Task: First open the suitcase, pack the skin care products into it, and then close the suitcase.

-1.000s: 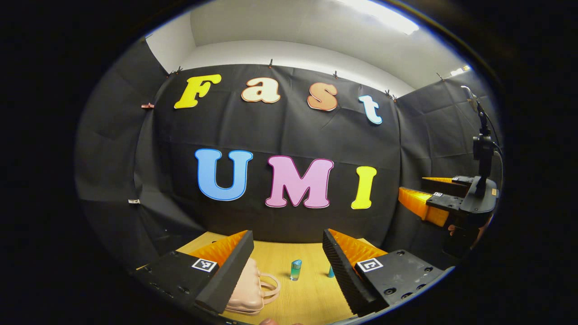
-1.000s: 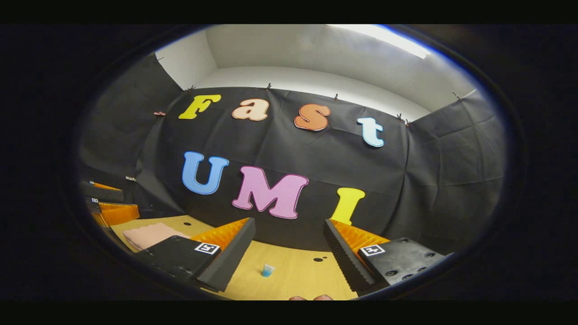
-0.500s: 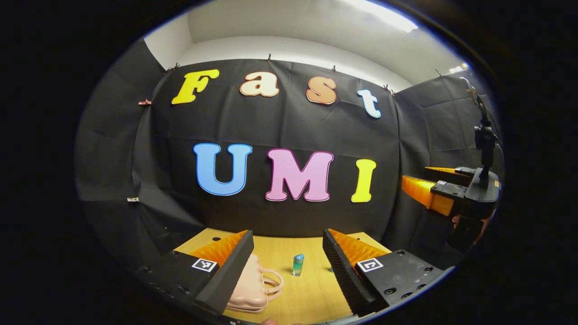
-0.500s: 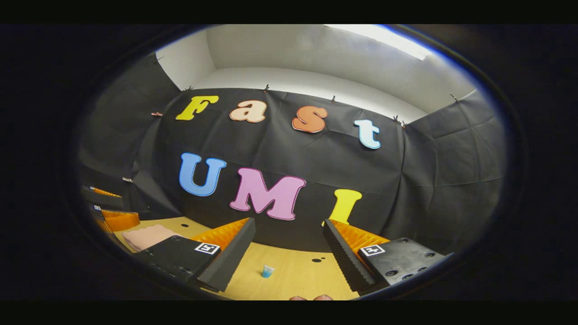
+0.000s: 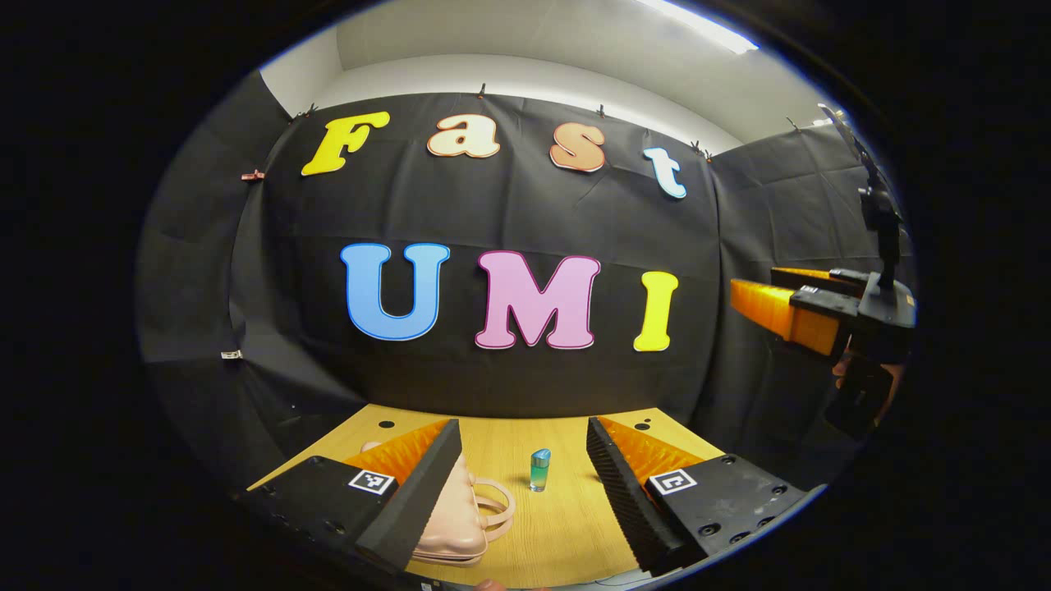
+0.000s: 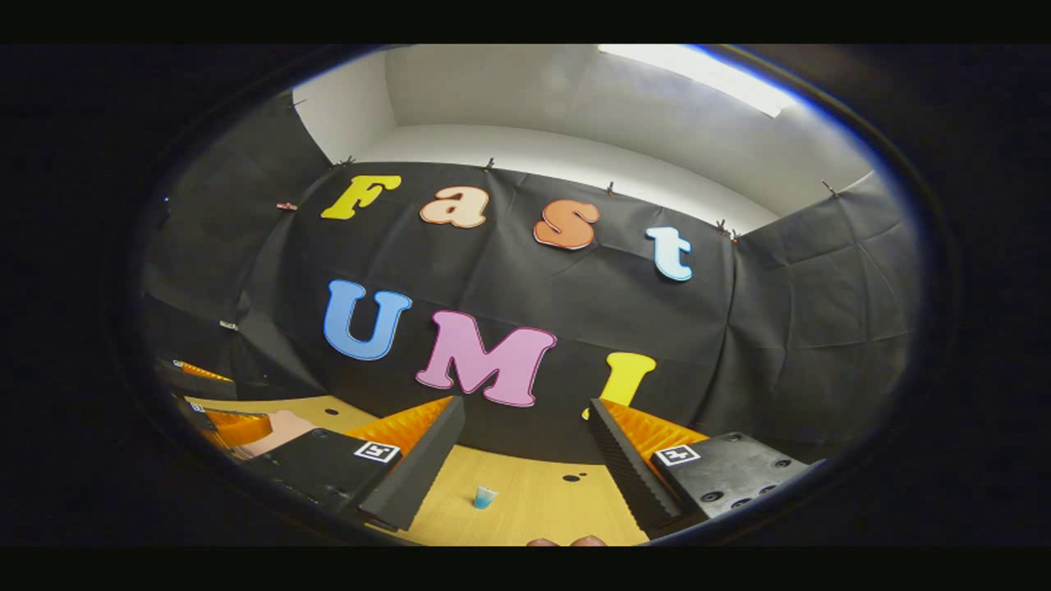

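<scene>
In the left gripper view we see our left gripper (image 5: 521, 476) with its jaws spread wide and nothing between them, held above the tabletop (image 5: 566, 533). The pink suitcase (image 5: 460, 525) lies closed behind the left finger, and a small blue-green bottle (image 5: 539, 469) stands upright just beside its handle. In the right gripper view our right gripper (image 6: 525, 464) also has wide-spread, empty jaws, with a small blue cup (image 6: 484, 497) on the wood ahead.
</scene>
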`<state>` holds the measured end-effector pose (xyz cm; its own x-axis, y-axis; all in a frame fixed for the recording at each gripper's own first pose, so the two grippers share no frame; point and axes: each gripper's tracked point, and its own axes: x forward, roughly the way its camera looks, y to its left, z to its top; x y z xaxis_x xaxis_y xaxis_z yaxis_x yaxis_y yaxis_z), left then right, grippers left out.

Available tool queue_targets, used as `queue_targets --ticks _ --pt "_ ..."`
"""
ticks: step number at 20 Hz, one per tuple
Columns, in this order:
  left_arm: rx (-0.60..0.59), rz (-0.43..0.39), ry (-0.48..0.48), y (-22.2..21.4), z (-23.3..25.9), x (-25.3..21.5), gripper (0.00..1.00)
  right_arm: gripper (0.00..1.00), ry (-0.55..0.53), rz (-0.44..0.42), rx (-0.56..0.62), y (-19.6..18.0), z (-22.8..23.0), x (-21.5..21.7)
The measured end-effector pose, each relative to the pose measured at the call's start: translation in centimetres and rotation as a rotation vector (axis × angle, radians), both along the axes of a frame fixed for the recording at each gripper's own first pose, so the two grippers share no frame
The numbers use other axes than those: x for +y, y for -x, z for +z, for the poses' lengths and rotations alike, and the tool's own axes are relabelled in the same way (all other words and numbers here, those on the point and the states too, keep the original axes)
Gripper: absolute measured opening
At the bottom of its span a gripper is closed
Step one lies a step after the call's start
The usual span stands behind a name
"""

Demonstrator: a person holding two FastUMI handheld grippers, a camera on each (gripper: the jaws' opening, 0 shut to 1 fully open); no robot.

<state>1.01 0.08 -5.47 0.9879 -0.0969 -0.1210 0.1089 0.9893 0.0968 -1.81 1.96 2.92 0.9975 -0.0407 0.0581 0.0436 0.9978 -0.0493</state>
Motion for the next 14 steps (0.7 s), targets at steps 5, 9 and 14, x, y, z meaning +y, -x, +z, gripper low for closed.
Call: queue_targets --ticks 5,9,14 --pt "0.065 -0.005 0.002 -2.6 -3.7 -1.4 0.96 0.95 -0.003 0.01 0.003 -1.2 -0.3 -0.4" --pt "0.18 0.045 0.018 -6.5 -9.4 -1.1 0.97 0.96 -0.002 0.019 0.023 -3.1 -2.0 -1.2" --pt "0.39 0.144 -0.004 -12.1 -18.4 0.3 0.97 0.96 0.006 0.044 0.08 -7.0 -5.6 -2.3"
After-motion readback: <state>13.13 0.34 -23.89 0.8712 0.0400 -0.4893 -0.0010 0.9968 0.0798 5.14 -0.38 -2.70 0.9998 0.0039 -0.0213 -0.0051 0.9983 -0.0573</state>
